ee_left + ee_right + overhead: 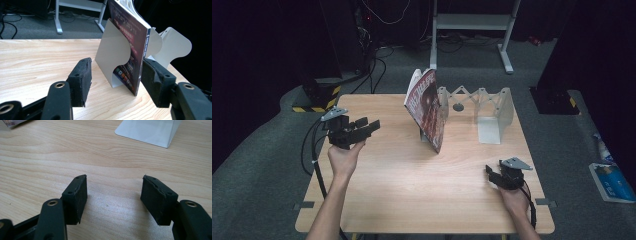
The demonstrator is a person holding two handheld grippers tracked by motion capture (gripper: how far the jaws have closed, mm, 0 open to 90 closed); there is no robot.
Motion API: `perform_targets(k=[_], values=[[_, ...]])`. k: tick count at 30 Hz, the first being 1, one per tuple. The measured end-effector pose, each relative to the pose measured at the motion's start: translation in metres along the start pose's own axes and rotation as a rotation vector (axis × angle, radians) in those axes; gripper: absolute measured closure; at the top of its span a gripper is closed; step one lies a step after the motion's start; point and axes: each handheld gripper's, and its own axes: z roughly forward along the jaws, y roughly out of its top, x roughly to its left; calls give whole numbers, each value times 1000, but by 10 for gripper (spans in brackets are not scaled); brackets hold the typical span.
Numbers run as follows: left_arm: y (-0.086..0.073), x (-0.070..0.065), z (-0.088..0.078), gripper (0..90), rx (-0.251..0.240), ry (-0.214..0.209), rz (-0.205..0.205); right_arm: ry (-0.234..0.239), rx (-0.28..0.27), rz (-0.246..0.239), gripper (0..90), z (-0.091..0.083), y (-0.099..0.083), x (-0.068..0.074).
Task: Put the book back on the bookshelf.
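Leaning against the near plate of a white expanding book rack [477, 102], one book [428, 109] stands on its lower edge near the far middle of the wooden table [412, 185], its long axis running from the tabletop up and tilted toward the left of the high view, its dark red cover turned toward the person and its fanned pages showing at the top. In the left gripper view the book's [130, 42] spine faces the camera, and a white curved plate [113, 53] of the rack stands just in front of the cover, touching it. The left gripper [371, 124] is held above the table's left side, pointing toward the book, well apart from it; its jaws stand apart with nothing between the pads. The right gripper [490, 172] rests low at the table's right near corner, its jaws likewise apart over bare wood, with nothing gripped. The rack has a scissor lattice between its end plates, and its right end plate [150, 131] shows at the top of the right gripper view. The light-grained table stands on grey carpet in a dark room. One white metal frame [472, 22] stands behind the table, cables trail across the floor, a black-and-yellow striped base [319, 102] sits at the far left, and some blue-and-white items [612, 180] lie on the carpet at the right. Counted: one book, one rack, two grippers, two hands.
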Motion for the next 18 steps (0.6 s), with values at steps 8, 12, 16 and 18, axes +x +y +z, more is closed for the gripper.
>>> perform_targets(k=[8,12,16,18], values=[[-5,2,-1,417,5,2,-8,0,0,0,376,0,0,0],[-9,3,-1,416,10,5,-15,0,-1,-1,376,0,0,0],[-12,5,-2,416,12,7,-22,0,-1,0,376,0,0,0],[-14,6,-2,416,15,6,-24,0,0,0,376,0,0,0]])
